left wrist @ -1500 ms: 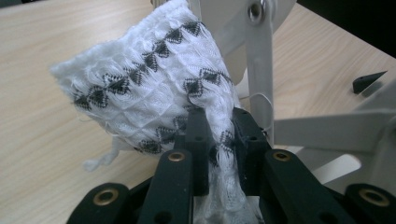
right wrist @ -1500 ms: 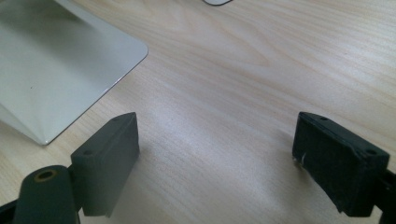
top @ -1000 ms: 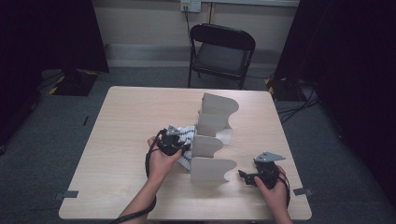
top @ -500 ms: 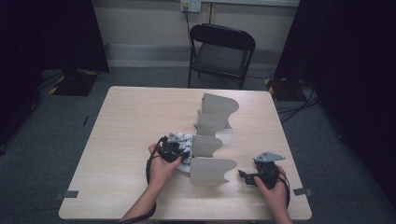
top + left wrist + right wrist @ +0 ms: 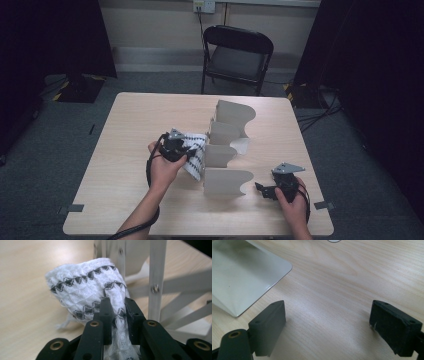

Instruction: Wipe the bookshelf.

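White waffle-weave cloth (image 5: 90, 297) with black diamond trim is bunched and pinched between the left gripper (image 5: 117, 312) jaws, lifted off the wooden table (image 5: 125, 130), just beside the white divider rack (image 5: 227, 150) on its left side. Looks like it's mid-transfer: pick done, cloth not yet seated in any slot, and I can't tell which slot it's headed for. Right gripper (image 5: 327, 322) sits low over bare tabletop near the rack's front panel, jaws spread wide, holding nothing.
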### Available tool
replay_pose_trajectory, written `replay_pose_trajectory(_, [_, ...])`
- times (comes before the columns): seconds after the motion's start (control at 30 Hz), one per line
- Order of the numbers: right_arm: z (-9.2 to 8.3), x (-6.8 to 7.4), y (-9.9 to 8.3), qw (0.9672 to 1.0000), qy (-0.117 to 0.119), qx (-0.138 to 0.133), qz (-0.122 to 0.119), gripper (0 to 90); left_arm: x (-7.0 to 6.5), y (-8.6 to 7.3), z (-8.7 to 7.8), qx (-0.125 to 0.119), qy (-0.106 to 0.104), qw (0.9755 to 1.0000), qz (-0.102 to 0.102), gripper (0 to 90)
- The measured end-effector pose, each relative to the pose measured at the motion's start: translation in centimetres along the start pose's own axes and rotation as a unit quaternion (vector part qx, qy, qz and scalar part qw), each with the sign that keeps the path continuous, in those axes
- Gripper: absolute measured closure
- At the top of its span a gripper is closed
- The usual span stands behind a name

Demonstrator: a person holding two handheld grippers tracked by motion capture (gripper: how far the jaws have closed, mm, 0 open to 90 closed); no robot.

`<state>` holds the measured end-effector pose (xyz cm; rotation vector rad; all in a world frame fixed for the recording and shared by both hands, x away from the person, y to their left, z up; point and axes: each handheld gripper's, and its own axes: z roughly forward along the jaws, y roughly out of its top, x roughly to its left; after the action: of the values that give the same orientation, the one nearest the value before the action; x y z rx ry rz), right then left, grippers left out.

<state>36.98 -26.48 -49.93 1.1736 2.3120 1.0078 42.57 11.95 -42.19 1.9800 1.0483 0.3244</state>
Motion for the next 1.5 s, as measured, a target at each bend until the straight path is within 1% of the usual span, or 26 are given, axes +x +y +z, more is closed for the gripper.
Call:
replay_pose_trajectory(0.03, [0.0, 0.0, 0.0, 1.0000, 0.000, 0.000, 0.000, 12.8, 0.1, 0.5, -0.5, -0.006, 0.001, 1.0000, 0.003, 78.4])
replay_pose_trajectory(0.07, [0.0, 0.0, 0.0, 1.0000, 0.000, 0.000, 0.000, 12.8, 0.1, 0.5, -0.5, -0.006, 0.001, 1.0000, 0.003, 78.4])
replay_pose_trajectory(0.1, [0.0, 0.0, 0.0, 1.0000, 0.000, 0.000, 0.000, 12.7, 0.2, 1.3, -1.3, -0.017, 0.004, 0.9998, 0.005, 78.5])
replay_pose_trajectory(0.13, [0.0, 0.0, 0.0, 1.0000, -0.001, 0.000, 0.001, 12.6, 0.3, 1.6, -1.7, -0.019, 0.004, 0.9998, 0.006, 78.5])
replay_pose_trajectory(0.17, [0.0, 0.0, 0.0, 1.0000, -0.001, 0.000, 0.001, 12.6, 0.3, 1.6, -1.7, -0.019, 0.004, 0.9998, 0.006, 78.5])
replay_pose_trajectory(0.27, [0.0, 0.0, 0.0, 1.0000, -0.002, 0.001, 0.001, 12.2, 0.2, 2.6, -2.2, -0.030, 0.004, 0.9995, 0.011, 78.5])
replay_pose_trajectory(0.37, [0.0, 0.0, 0.0, 1.0000, -0.002, 0.001, 0.001, 12.2, -0.1, 2.9, -2.3, -0.034, 0.000, 0.9994, 0.010, 78.5])
replay_pose_trajectory(0.4, [0.0, 0.0, 0.0, 1.0000, -0.002, 0.001, 0.001, 12.2, -0.4, 3.1, -2.2, -0.035, -0.004, 0.9993, 0.014, 78.5])
replay_pose_trajectory(0.43, [0.0, 0.0, 0.0, 1.0000, -0.001, 0.000, 0.001, 12.1, -0.4, 3.1, -2.2, -0.035, -0.004, 0.9993, 0.014, 78.5])
replay_pose_trajectory(0.57, [0.1, 0.0, 0.0, 1.0000, -0.001, 0.000, 0.001, 12.0, -1.2, 3.1, -1.3, -0.030, -0.013, 0.9992, 0.021, 78.5])
replay_pose_trajectory(0.7, [0.1, 0.0, 0.0, 1.0000, -0.001, 0.000, 0.001, 12.1, -1.5, 2.6, -0.4, -0.022, -0.017, 0.9994, 0.021, 78.6])
replay_pose_trajectory(0.73, [0.1, 0.0, 0.0, 1.0000, -0.001, 0.000, 0.001, 12.0, -1.7, 2.3, 0.0, -0.019, -0.019, 0.9995, 0.018, 78.6])
replay_pose_trajectory(0.77, [0.1, 0.0, 0.0, 1.0000, -0.001, 0.000, 0.001, 12.0, -1.7, 2.3, 0.0, -0.019, -0.019, 0.9995, 0.018, 78.6])
replay_pose_trajectory(0.83, [0.1, 0.0, 0.0, 1.0000, -0.001, 0.000, 0.001, 12.0, -1.6, 1.7, 0.6, -0.012, -0.020, 0.9995, 0.019, 78.7])
replay_pose_trajectory(0.9, [0.1, 0.0, 0.0, 1.0000, -0.001, 0.000, 0.001, 12.0, -1.6, 1.4, 0.8, -0.012, -0.022, 0.9995, 0.018, 78.7])
replay_pose_trajectory(0.97, [0.1, 0.0, 0.0, 1.0000, -0.001, 0.000, 0.001, 12.0, -1.5, 0.8, 1.3, -0.008, -0.024, 0.9995, 0.017, 78.6])
replay_pose_trajectory(1.03, [0.1, 0.0, 0.0, 1.0000, -0.001, 0.000, 0.001, 12.0, -1.5, 0.3, 1.7, -0.003, -0.028, 0.9995, 0.013, 78.7])
replay_pose_trajectory(1.1, [0.1, 0.0, 0.0, 1.0000, -0.001, 0.000, 0.001, 12.0, -1.3, -0.4, 2.2, 0.001, -0.029, 0.9996, 0.004, 78.7])
replay_pose_trajectory(1.17, [0.1, 0.0, 0.0, 1.0000, -0.001, 0.000, 0.001, 12.0, -1.3, -0.5, 2.4, 0.001, -0.028, 0.9996, 0.003, 78.6])
replay_pose_trajectory(1.2, [0.1, 0.0, 0.0, 1.0000, -0.001, 0.001, 0.001, 12.0, -1.3, -0.9, 2.7, 0.009, -0.030, 0.9995, 0.000, 78.7])
replay_pose_trajectory(1.27, [0.1, 0.0, 0.0, 1.0000, -0.001, 0.000, 0.001, 12.0, -1.3, -1.2, 3.0, 0.009, -0.030, 0.9995, -0.004, 78.6])
replay_pose_trajectory(1.3, [0.1, 0.0, 0.0, 1.0000, -0.001, 0.000, 0.001, 12.0, -1.3, -1.3, 3.2, 0.013, -0.030, 0.9994, -0.001, 78.6])
replay_pose_trajectory(1.43, [0.1, 0.0, 0.0, 1.0000, -0.001, 0.001, 0.001, 12.0, -1.4, -2.2, 4.1, 0.025, -0.029, 0.9992, -0.005, 78.6])
replay_pose_trajectory(1.5, [0.1, 0.0, 0.0, 1.0000, -0.001, 0.000, 0.001, 12.0, -1.3, -2.7, 4.5, 0.030, -0.032, 0.9990, -0.006, 78.6])
